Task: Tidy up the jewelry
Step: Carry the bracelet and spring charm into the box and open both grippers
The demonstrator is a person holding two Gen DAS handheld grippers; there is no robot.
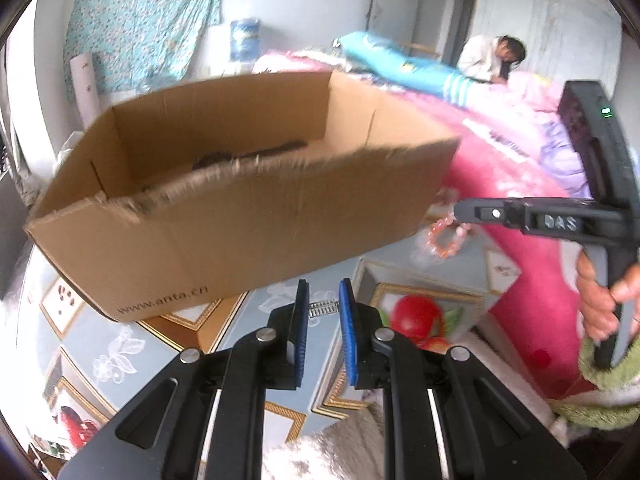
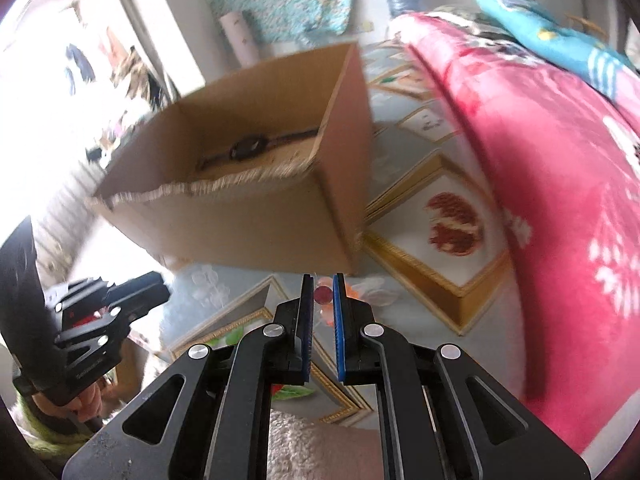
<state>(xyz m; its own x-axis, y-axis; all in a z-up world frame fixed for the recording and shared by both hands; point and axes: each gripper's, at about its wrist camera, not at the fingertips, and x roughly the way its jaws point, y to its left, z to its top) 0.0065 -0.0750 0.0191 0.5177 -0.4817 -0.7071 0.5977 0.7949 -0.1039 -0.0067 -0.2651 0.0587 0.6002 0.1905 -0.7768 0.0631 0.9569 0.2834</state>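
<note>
A brown cardboard box (image 1: 224,208) stands on a patterned cloth, open at the top; it also shows in the right wrist view (image 2: 248,216). A dark watch (image 2: 250,149) lies inside it, seen dimly in the left wrist view (image 1: 248,154). A pink bead bracelet (image 1: 444,238) lies on the cloth right of the box. In the right wrist view its beads (image 2: 323,295) sit right between the fingertips of my right gripper (image 2: 322,286), jaws slightly apart. My right gripper (image 1: 460,212) hovers at the bracelet. My left gripper (image 1: 324,292) is slightly open and empty, before the box.
A pink blanket (image 2: 540,168) covers a bed to the right, with a blue pillow (image 1: 400,66) and a person (image 1: 492,58) at the far end. The cloth (image 1: 120,344) has fruit pictures in gold frames. A floral curtain (image 1: 140,24) hangs on the back wall.
</note>
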